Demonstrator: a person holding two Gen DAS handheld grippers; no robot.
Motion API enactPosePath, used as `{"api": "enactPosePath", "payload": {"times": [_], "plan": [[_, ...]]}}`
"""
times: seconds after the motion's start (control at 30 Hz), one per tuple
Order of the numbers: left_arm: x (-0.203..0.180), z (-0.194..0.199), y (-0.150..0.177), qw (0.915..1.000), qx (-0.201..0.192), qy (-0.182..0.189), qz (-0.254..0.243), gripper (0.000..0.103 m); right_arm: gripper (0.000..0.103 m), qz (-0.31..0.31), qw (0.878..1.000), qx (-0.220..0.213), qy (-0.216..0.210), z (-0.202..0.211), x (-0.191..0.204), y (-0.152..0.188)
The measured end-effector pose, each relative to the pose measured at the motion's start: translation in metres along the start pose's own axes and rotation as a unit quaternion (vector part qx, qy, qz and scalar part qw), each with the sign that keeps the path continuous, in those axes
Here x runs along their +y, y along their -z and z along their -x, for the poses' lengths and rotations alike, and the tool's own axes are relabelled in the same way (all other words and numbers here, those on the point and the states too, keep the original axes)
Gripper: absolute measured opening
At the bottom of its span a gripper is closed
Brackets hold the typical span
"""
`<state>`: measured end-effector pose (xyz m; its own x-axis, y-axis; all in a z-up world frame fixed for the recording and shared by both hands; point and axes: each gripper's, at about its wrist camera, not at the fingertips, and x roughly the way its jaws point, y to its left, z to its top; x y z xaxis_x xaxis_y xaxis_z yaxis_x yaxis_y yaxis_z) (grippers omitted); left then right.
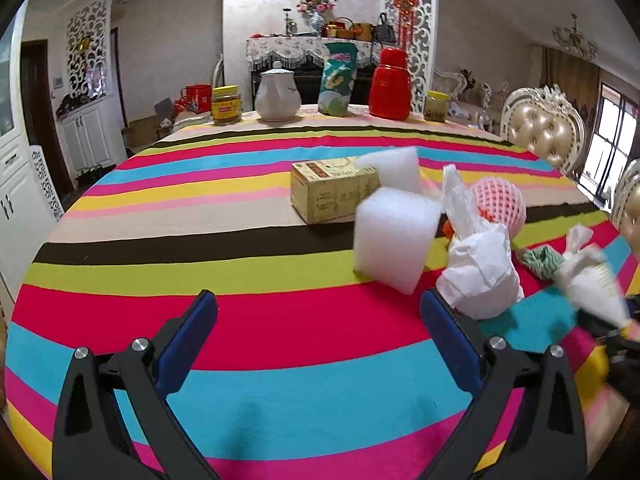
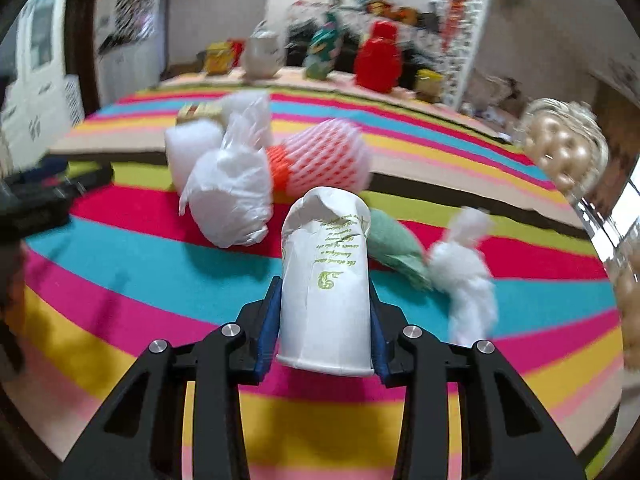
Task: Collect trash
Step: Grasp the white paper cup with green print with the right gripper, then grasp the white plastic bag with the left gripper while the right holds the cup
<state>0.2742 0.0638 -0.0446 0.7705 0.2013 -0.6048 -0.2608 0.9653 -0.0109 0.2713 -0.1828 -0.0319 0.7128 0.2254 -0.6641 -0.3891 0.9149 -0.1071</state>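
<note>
Left wrist view is showing the left tongs (image 1: 319, 314) standing wide open over the striped cloth of the worktop (image 1: 160, 240), with nothing between the blue pads. Going to the right, a printed cardboard box (image 1: 328, 190) is lying on the cloth, then two soft white foam blocks (image 1: 394, 238), a knotted white plastic bag (image 1: 482, 276), a pink foam net (image 1: 500, 202) and a green crumpled wrapper (image 1: 538, 260), all close together in one heap. In the right wrist view the right tongs (image 2: 325, 320) are gripping a white paper cup (image 2: 326, 280) with green print; its pads are pressing on both sides, the crushed rim is pointing away. Just right of the cup a fluffy white tissue wad (image 2: 466, 276) is lying on the cloth.
</note>
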Motion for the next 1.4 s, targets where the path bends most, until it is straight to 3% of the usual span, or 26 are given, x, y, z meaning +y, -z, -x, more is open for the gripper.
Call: {"api": "enactPosePath", "payload": {"times": [0.2, 0.43, 0.67, 0.83, 1.13, 1.17, 1.23, 1.3, 1.4], "plan": [[-0.02, 0.002, 0.007, 0.9992, -0.008, 0.013, -0.037, 0.098, 0.037, -0.069, 0.994, -0.054, 0.064, 0.04, -0.025, 0.026], [-0.036, 0.001, 0.01, 0.9971, 0.006, 0.053, -0.053, 0.098, 0.037, -0.123, 0.986, -0.038, 0.107, 0.03, -0.064, 0.044], [-0.075, -0.01, 0.008, 0.9897, 0.069, 0.108, -0.063, 0.098, 0.037, -0.165, 0.983, -0.038, 0.074, 0.03, -0.081, 0.057], [-0.11, -0.026, -0.001, 0.9885, 0.079, 0.101, -0.081, 0.097, 0.038, -0.167, 0.983, -0.038, 0.061, 0.03, -0.081, 0.057], [-0.137, -0.064, -0.015, 0.9896, 0.1, 0.081, -0.064, 0.097, 0.038, -0.161, 0.985, -0.04, 0.046, 0.029, -0.075, 0.055], [-0.138, -0.067, -0.015, 0.9897, 0.101, 0.08, -0.062, 0.095, 0.038, -0.16, 0.985, -0.041, 0.045, 0.029, -0.074, 0.055], [-0.14, -0.071, -0.014, 0.9887, 0.106, 0.082, -0.066, 0.079, 0.038, -0.155, 0.986, -0.042, 0.042, 0.029, -0.073, 0.054], [-0.139, -0.071, -0.012, 0.9881, 0.107, 0.087, -0.068, 0.057, 0.038, -0.151, 0.987, -0.043, 0.039, 0.029, -0.071, 0.054], [-0.134, -0.062, -0.011, 0.987, 0.093, 0.114, -0.064, 0.043, 0.038, -0.149, 0.987, -0.043, 0.035, 0.029, -0.07, 0.054]]}}
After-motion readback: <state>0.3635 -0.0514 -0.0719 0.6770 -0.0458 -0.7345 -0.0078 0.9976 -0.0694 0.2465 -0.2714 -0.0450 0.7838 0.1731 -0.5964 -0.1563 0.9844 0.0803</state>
